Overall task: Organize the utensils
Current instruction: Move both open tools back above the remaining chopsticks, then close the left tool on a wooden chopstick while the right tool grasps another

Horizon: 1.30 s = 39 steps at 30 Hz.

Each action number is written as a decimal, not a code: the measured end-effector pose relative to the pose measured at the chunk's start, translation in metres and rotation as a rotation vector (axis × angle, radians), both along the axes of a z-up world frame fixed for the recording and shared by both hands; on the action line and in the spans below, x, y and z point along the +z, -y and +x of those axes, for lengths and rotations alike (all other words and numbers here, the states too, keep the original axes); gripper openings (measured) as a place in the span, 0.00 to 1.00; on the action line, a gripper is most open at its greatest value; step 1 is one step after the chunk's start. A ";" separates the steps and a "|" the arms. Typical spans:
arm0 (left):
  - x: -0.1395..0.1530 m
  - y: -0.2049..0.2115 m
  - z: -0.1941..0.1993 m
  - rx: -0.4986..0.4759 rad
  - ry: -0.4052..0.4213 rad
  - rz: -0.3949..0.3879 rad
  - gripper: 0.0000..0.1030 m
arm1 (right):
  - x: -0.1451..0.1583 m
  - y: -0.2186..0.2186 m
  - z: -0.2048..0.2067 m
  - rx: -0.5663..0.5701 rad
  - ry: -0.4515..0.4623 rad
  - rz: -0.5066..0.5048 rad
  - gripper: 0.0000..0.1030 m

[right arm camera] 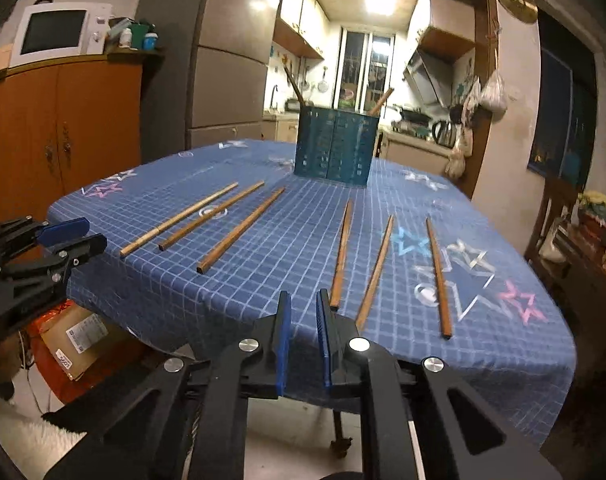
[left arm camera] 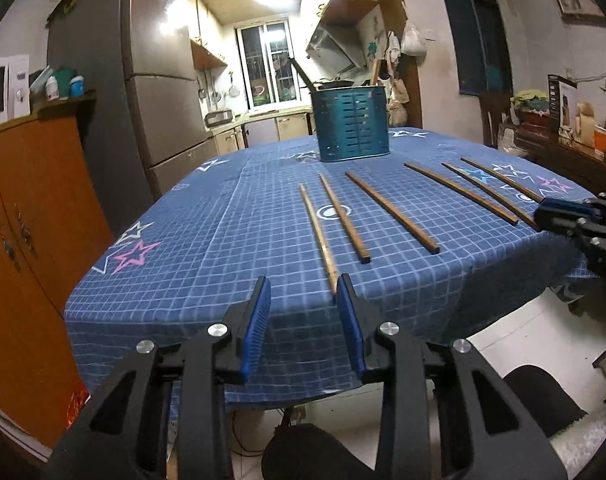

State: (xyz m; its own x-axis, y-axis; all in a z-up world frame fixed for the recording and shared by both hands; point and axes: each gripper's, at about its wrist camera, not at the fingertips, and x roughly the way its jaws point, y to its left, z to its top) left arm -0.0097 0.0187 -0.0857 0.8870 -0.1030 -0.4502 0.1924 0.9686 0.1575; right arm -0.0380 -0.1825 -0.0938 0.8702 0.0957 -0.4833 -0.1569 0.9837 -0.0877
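Across the frame's middle, on the desk [right arm camera: 151, 292]: six wooden chopsticks [right arm camera: 239, 231], two loose groups of three. Behind, upper centre: teal perforated utensil holder [right arm camera: 335, 146], two sticks inside. Lower centre: right gripper [right arm camera: 304, 308] narrowly parted, empty; left gripper [left arm camera: 303, 292] wider apart, empty.

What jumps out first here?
Six wooden chopsticks lie fanned in two groups of three across the blue checked tablecloth. Behind them stands a teal slotted holder with two sticks already in it. Both grippers hover at the near table edge, left gripper and right gripper, jaws empty.
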 end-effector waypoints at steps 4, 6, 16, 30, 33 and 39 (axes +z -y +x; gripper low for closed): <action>-0.004 0.006 0.003 -0.007 0.003 0.004 0.32 | -0.005 -0.002 0.007 -0.040 -0.024 0.000 0.14; -0.006 0.008 0.004 -0.011 -0.003 0.007 0.32 | -0.006 0.000 0.010 -0.054 -0.035 0.014 0.14; -0.015 0.016 0.015 0.005 -0.001 0.011 0.32 | -0.013 0.003 0.024 -0.095 -0.048 0.038 0.23; -0.020 0.019 0.021 0.017 0.000 -0.026 0.32 | -0.017 0.004 0.038 -0.127 -0.038 0.024 0.23; -0.021 0.019 0.020 0.016 0.002 -0.036 0.29 | -0.016 0.005 0.044 -0.129 -0.038 0.026 0.23; -0.023 0.020 0.017 0.006 0.012 -0.049 0.22 | -0.017 0.004 0.047 -0.126 -0.032 0.035 0.19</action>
State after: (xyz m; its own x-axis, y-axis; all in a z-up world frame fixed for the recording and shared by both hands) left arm 0.0069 -0.0014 -0.1089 0.8929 -0.1196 -0.4341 0.1854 0.9762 0.1123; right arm 0.0094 -0.1869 -0.1106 0.8606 0.0037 -0.5093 -0.0340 0.9982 -0.0502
